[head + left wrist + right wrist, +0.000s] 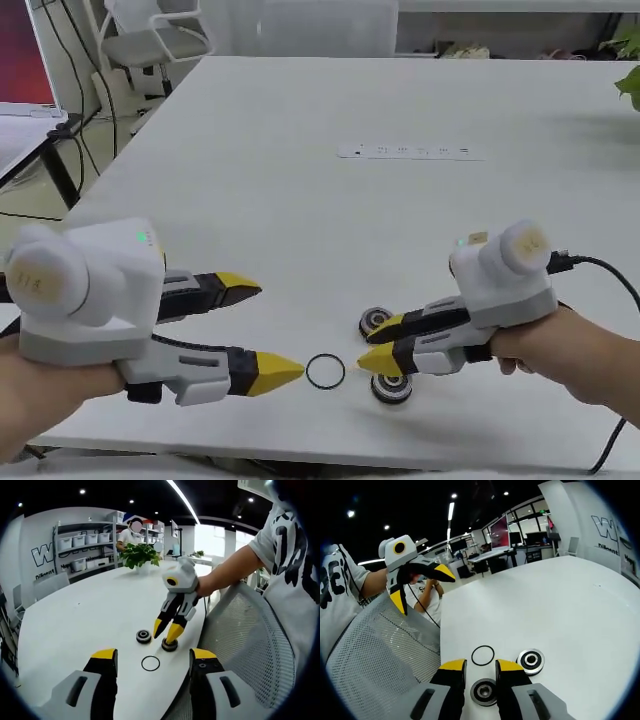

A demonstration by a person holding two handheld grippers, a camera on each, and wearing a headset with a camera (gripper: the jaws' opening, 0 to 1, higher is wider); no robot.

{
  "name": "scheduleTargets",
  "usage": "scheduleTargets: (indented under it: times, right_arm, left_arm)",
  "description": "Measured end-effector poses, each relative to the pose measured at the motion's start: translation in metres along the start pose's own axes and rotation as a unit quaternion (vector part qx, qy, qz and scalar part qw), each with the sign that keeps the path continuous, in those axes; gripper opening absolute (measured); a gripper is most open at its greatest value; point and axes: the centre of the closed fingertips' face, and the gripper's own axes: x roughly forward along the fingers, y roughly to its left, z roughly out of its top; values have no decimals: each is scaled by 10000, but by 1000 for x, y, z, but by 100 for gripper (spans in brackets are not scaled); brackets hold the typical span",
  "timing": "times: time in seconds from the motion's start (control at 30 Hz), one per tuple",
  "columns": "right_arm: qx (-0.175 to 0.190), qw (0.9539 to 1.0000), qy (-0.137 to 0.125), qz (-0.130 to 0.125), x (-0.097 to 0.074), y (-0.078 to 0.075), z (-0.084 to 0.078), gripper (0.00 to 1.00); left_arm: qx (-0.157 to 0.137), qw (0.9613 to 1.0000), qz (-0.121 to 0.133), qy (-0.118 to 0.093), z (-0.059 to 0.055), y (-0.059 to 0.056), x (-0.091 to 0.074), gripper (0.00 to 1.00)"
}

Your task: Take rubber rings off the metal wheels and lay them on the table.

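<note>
A loose black rubber ring [325, 371] lies flat on the white table [300, 200] near its front edge. Two small metal wheels stand just right of it, the far wheel [376, 320] and the near wheel [391, 388]. My right gripper [370, 345] hovers over them with its jaws a narrow gap apart. In the right gripper view the near wheel [484, 691], dark at its rim, shows through that gap, with the far wheel [530, 660] and the ring [482, 655] beyond. My left gripper [270, 330] is open wide and holds nothing, left of the ring [150, 663].
A white power strip [410, 152] lies mid-table. A mesh office chair [245, 645] stands at the table's near edge by the person. A potted plant [140, 556] sits at the far end, and another chair [150, 35] stands beyond the far left corner.
</note>
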Motion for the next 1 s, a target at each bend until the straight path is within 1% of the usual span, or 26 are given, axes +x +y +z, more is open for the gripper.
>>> scheduleTargets:
  times: [0.23, 0.37, 0.6, 0.77, 1.0]
  right_arm:
    - [46, 9999, -51, -79, -9, -5, -1, 22]
    - [73, 9999, -95, -108, -15, -7, -2, 23]
    - [120, 9998, -119, -125, -23, -9, -7, 23]
    - [138, 9996, -169, -155, -28, -11, -7, 25]
    - [140, 9996, -153, -170, -33, -12, -11, 27]
  left_arm:
    - [4, 10000, -50, 72, -3, -1, 4, 55]
    - [-21, 9999, -104, 54, 0, -2, 7, 55]
    - [33, 9997, -200, 116, 3, -4, 13, 55]
    - [13, 9995, -266, 139, 4, -4, 19, 55]
    - [47, 9993, -348, 141, 9, -5, 27, 55]
